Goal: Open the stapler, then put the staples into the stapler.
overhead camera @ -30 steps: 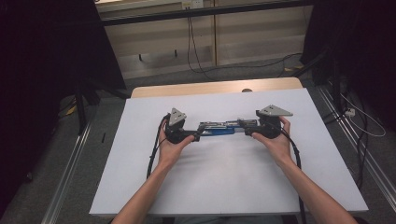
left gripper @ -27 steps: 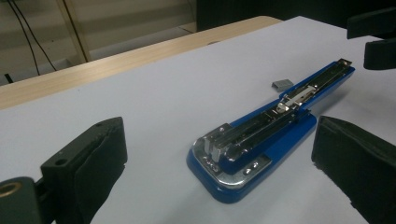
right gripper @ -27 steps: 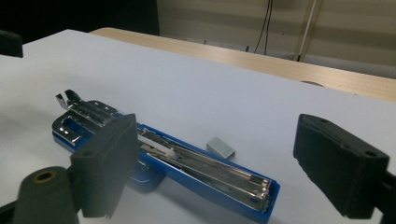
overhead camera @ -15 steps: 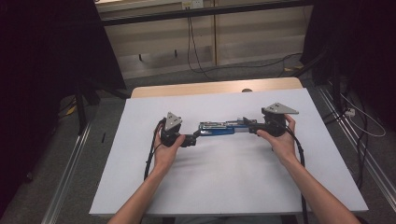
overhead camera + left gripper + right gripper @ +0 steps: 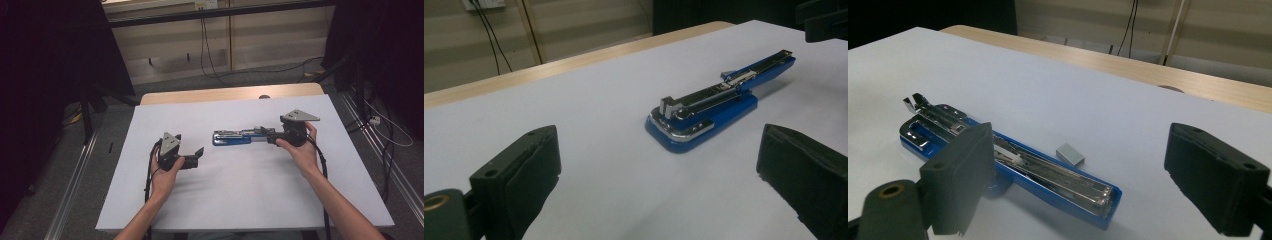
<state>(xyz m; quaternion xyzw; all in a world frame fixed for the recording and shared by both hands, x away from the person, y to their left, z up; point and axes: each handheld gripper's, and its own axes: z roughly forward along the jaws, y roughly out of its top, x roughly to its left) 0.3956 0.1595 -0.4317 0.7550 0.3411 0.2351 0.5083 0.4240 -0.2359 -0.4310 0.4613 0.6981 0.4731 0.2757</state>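
A blue and chrome stapler (image 5: 232, 137) lies opened out flat on the white table top (image 5: 240, 195). My right gripper (image 5: 265, 135) sits at its right end. In the right gripper view the right gripper (image 5: 1080, 145) is open, the stapler's (image 5: 1013, 165) near end lies low between the jaws, and neither pad presses on it. A small grey block of staples (image 5: 1069, 153) lies beside the stapler. My left gripper (image 5: 196, 157) stands apart, to the left of the stapler and nearer the person. It (image 5: 659, 160) is open and holds nothing, with the stapler (image 5: 719, 100) ahead of it.
The white top covers a wooden table whose far edge (image 5: 225, 95) shows as a strip with a round hole (image 5: 264, 97). Cables (image 5: 210, 55) run over the floor behind. Metal rails (image 5: 75, 190) flank the table on both sides.
The left gripper has drawn away from the stapler's left end, moving left and toward the person. The right gripper and the stapler have stayed nearly where they were.
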